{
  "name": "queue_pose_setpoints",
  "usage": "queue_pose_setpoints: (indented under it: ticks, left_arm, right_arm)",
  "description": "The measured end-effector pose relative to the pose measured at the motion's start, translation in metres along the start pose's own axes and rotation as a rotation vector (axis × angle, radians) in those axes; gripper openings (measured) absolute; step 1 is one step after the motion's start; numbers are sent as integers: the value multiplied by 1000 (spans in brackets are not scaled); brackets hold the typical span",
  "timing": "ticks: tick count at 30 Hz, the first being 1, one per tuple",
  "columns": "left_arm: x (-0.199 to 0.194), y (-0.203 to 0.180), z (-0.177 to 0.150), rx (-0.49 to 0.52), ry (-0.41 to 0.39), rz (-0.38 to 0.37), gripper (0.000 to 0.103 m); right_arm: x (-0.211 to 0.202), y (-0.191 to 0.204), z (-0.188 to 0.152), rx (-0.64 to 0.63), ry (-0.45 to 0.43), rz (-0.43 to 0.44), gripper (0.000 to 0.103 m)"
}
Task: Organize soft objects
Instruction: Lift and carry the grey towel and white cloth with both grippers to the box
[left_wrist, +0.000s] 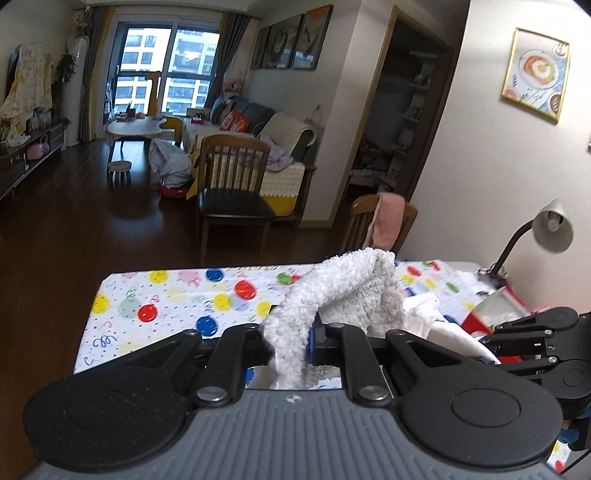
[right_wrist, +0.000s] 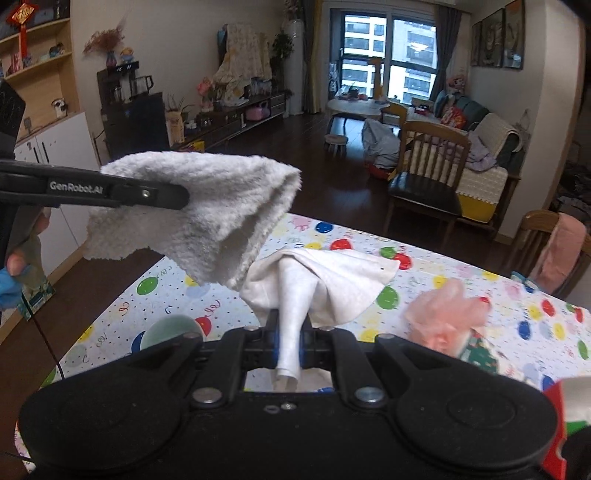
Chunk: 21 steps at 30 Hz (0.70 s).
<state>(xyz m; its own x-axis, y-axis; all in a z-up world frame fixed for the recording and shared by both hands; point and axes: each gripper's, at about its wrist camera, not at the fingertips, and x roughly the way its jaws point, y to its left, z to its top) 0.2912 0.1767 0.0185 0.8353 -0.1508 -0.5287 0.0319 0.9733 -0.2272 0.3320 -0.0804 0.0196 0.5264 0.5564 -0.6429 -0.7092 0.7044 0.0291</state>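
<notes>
A fluffy white towel (left_wrist: 332, 291) hangs pinched in the left gripper (left_wrist: 290, 339), its jaws clamped tight on the nubby pile, lifted above the balloon-print tablecloth (left_wrist: 166, 302). A thinner, smooth white cloth (right_wrist: 317, 284) is gathered into a cone between the closed jaws of the right gripper (right_wrist: 290, 343), also raised off the table. A crumpled pink item (right_wrist: 443, 314), possibly gauzy fabric, lies blurred on the cloth beside it. Both grippers tilt downward; a blue-gloved hand (right_wrist: 11, 280) shows at the left edge.
</notes>
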Motion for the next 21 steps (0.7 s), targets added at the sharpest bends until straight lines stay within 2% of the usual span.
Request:
queue_pose_setpoints:
  ticks: [4,10,21]
  left_arm:
    - [-16,-26,5,7,-21,-9,13]
    - [-28,-68,4,-35,-21,-43,13]
    - [-11,-174,-1,-16,-6,-106,13]
  right_arm:
    - [-33,-23,-9,38,-34,-13,7]
    - [-78,-65,-25,92,-73,-36,7]
    - [-125,-153,-72,187,-67,-99,8]
